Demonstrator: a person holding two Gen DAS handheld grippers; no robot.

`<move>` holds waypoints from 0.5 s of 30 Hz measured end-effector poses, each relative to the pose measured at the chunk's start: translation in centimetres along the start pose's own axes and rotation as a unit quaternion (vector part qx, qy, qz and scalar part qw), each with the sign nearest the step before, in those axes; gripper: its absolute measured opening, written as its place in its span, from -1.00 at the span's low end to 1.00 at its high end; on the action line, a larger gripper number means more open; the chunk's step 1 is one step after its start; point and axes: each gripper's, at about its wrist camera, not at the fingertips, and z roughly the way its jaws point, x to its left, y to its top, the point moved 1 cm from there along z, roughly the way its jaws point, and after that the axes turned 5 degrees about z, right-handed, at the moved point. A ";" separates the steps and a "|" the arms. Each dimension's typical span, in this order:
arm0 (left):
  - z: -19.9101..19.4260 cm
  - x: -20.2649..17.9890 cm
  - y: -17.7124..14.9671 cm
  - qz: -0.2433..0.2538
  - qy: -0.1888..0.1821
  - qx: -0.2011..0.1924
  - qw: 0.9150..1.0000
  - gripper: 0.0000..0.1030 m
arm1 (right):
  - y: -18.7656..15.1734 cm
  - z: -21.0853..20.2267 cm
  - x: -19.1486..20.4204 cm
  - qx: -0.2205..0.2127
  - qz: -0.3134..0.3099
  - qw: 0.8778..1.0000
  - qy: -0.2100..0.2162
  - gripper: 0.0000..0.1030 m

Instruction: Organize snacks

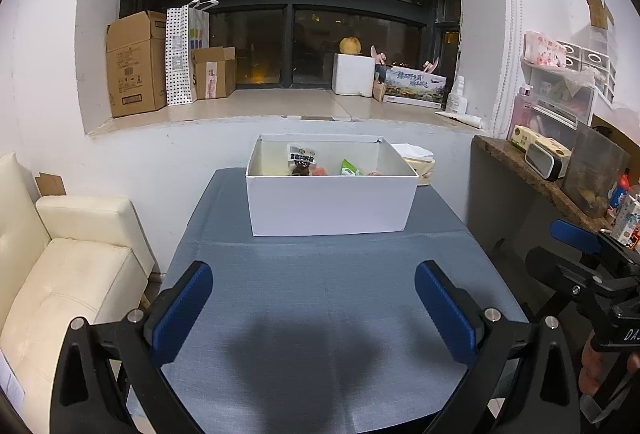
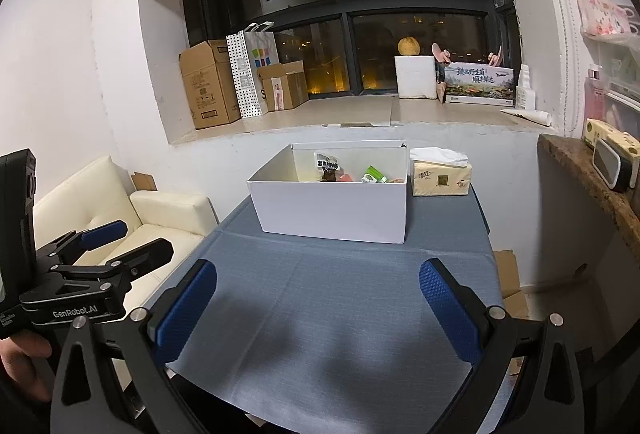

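Observation:
A white open-top box (image 1: 332, 206) (image 2: 332, 214) stands at the far end of the table. Several snacks lie inside it: a black-and-white packet (image 1: 302, 158) (image 2: 327, 164), a green packet (image 1: 350, 167) (image 2: 374, 174) and something red (image 1: 319, 171). My left gripper (image 1: 314, 274) is open above the bare cloth in front of the box, nothing between its blue pads. My right gripper (image 2: 319, 266) hangs open the same way, also empty. Each shows at the edge of the other's view: the right gripper (image 1: 542, 244) at the right, the left gripper (image 2: 147, 236) at the left, jaws apart.
The table (image 1: 320, 314) has a blue-grey cloth. A tissue pack (image 2: 440, 178) sits right of the box. A cream sofa (image 1: 72, 274) stands left of the table and a cluttered stone counter (image 1: 516, 162) to the right. Cardboard boxes (image 1: 136, 62) stand on the windowsill behind.

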 end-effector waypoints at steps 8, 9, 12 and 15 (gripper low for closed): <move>0.0 -0.1 0.0 0.001 -0.004 0.001 1.000 1.00 | 0.0 -0.1 0.1 0.000 0.001 1.000 0.000 1.00; 0.0 -0.1 0.0 0.001 -0.004 0.000 1.000 1.00 | 0.0 -0.1 0.1 0.000 0.001 1.000 0.000 1.00; 0.1 0.0 0.0 -0.001 -0.004 0.001 1.000 1.00 | 0.0 -0.1 0.2 0.000 0.000 1.000 -0.001 1.00; 0.0 0.0 0.0 0.000 -0.004 0.000 1.000 1.00 | -0.1 -0.2 0.3 0.000 0.000 1.000 -0.001 1.00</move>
